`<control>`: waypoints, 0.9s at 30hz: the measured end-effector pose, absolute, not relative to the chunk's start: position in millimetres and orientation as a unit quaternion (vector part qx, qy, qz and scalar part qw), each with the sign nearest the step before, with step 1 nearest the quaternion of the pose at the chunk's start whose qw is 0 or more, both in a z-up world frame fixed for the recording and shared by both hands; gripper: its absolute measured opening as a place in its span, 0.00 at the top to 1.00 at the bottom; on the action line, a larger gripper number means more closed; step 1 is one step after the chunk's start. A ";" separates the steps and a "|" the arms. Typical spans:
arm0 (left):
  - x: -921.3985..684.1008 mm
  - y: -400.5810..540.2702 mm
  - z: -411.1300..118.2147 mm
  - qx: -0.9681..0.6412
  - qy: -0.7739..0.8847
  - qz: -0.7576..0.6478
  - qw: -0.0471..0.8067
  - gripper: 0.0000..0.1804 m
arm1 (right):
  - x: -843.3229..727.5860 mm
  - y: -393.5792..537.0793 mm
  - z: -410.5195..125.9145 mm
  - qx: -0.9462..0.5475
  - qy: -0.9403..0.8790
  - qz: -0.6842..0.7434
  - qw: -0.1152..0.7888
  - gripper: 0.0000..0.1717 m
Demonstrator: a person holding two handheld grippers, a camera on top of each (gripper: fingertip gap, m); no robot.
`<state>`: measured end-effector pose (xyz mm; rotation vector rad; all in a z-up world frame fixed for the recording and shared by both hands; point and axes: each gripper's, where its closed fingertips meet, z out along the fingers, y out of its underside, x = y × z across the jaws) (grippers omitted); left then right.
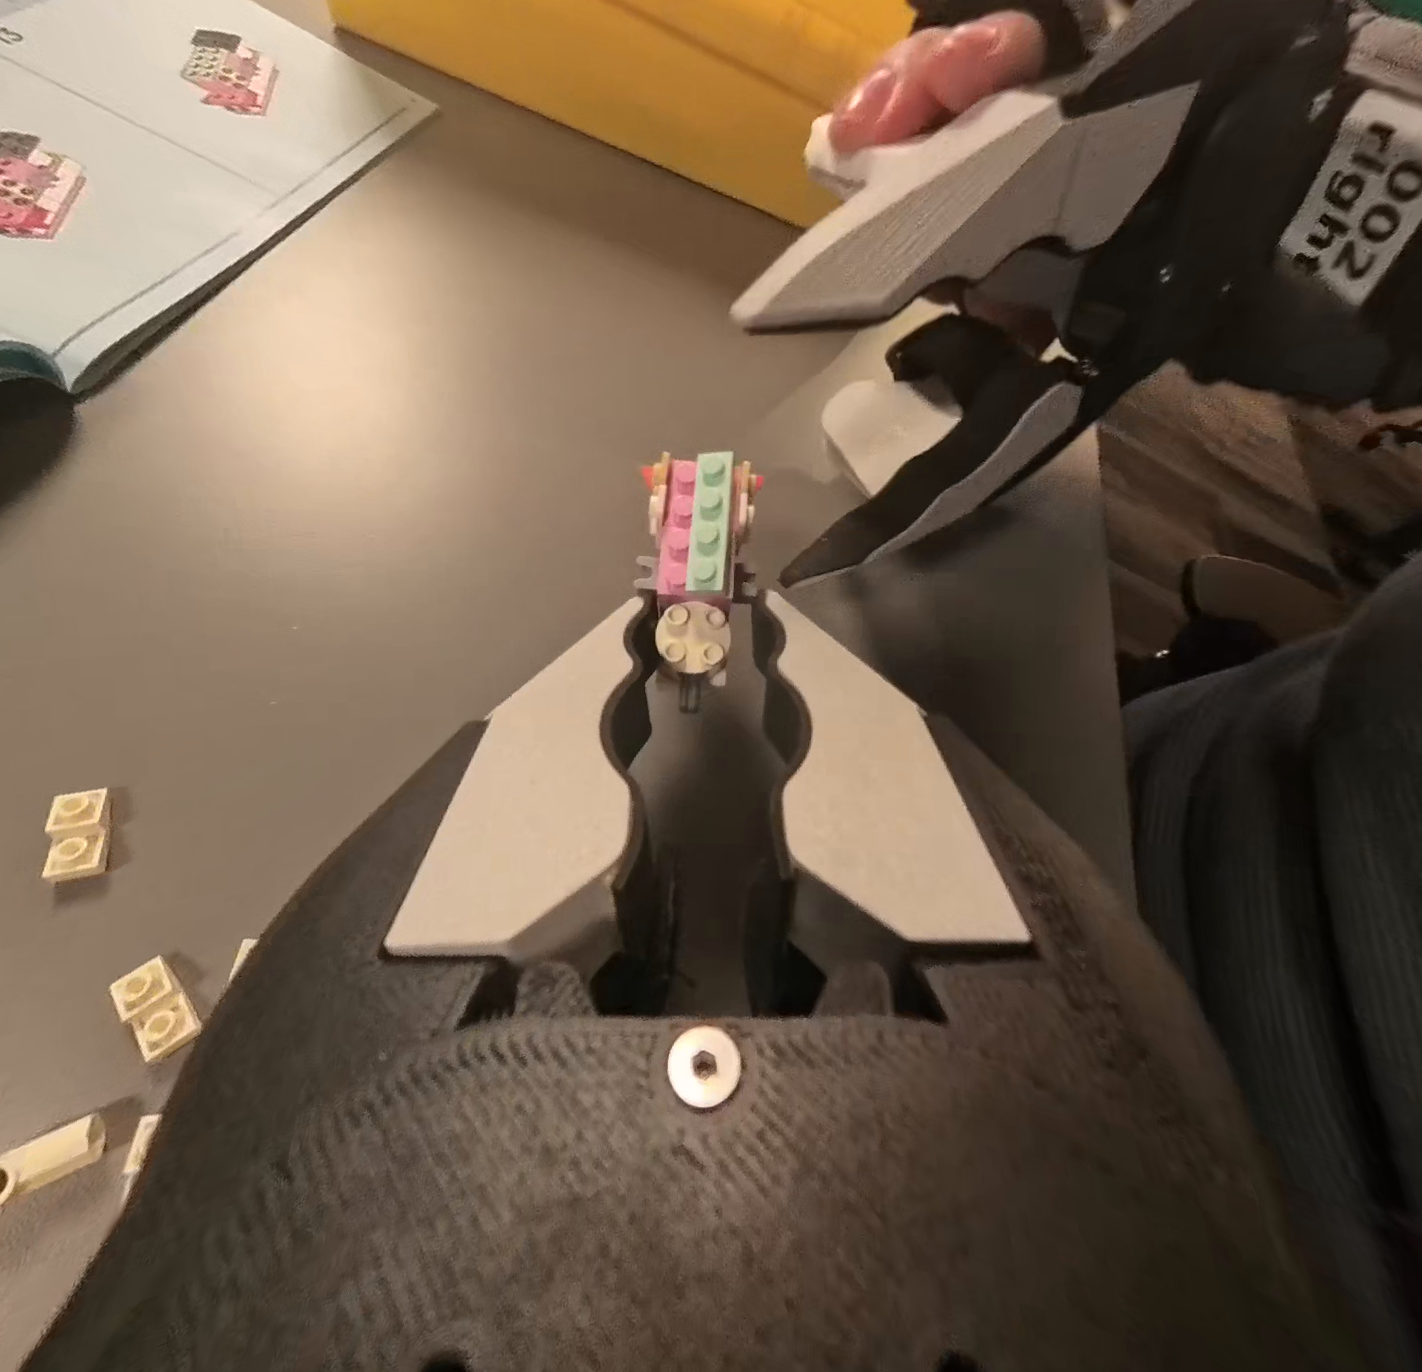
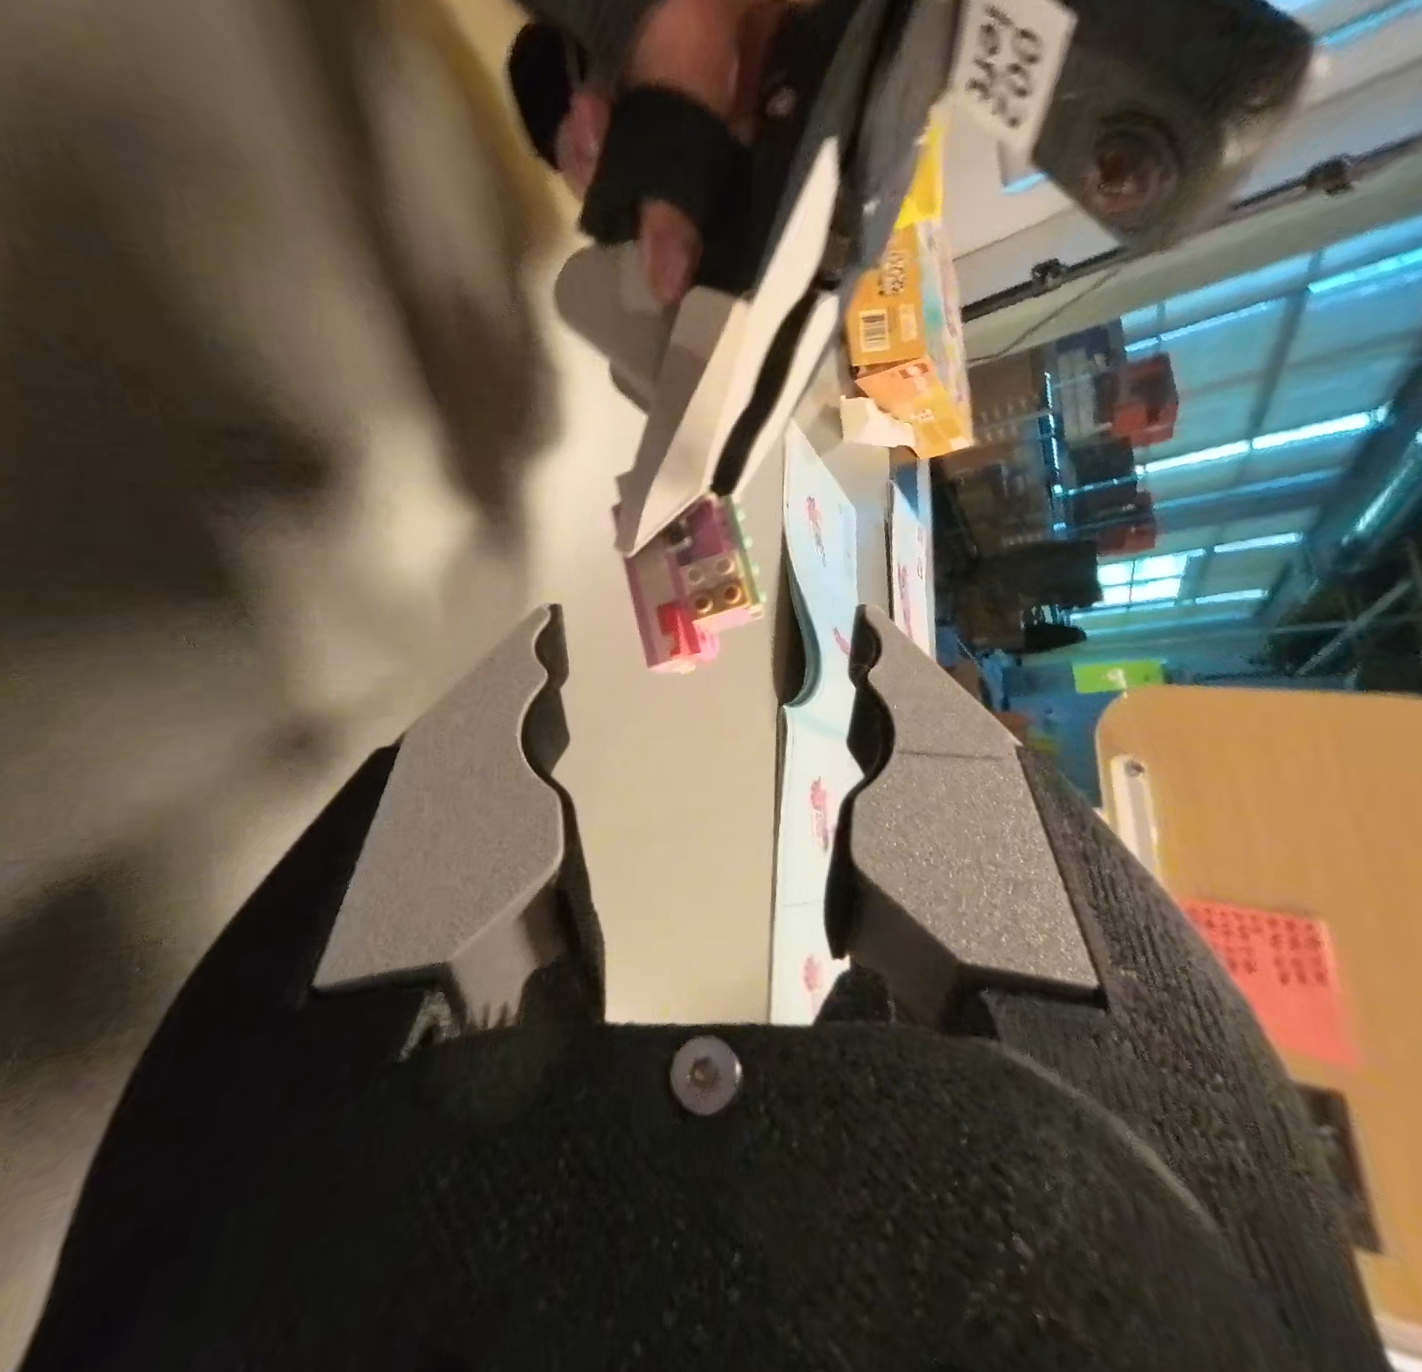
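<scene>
**Brick model clamped in the left hand-held gripper, right one spread beside it**

The small toy-brick model (image 1: 696,535) is gripped by the left hand-held gripper (image 1: 699,604), whose two grey fingertips are pressed on its near end, just past the round cream plate (image 1: 691,639). The model is held clear above the grey desk (image 1: 308,566), with its pink and mint-green studded strips turned upward. The right hand-held gripper (image 2: 708,627) is spread wide with nothing between its fingers; one dark fingertip (image 1: 800,566) is seen just beside the model's right side, apparently apart from it. In the right wrist view the model's side (image 2: 692,589) with red and tan bricks lies just ahead of the gap.

Farther out, cream square plates (image 1: 77,835) are scattered on the desk at the left, an open instruction booklet (image 1: 192,143) lies beyond, and a yellow box (image 1: 615,50) stands behind.

As a judgement, any handling is best done with the left grip kept steady and level, since only the model's end is pinched; the side pieces look fragile and should be approached squarely, without knocking.
</scene>
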<state>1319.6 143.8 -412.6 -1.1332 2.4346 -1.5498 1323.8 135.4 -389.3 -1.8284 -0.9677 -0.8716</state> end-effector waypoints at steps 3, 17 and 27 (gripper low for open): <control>1316.2 140.7 -412.4 -0.351 0.792 -0.500 0.018 0.87 | 1324.4 132.4 -400.7 -0.721 -0.439 -0.368 0.390 0.57; 1306.5 131.3 -416.1 -0.327 0.803 -0.498 -0.010 0.87 | 1315.4 138.1 -404.2 -0.669 -0.511 -0.395 0.367 0.79; 1302.6 127.5 -425.2 -0.328 0.812 -0.482 -0.027 0.87 | 1315.2 135.5 -411.5 -0.659 -0.547 -0.409 0.316 0.79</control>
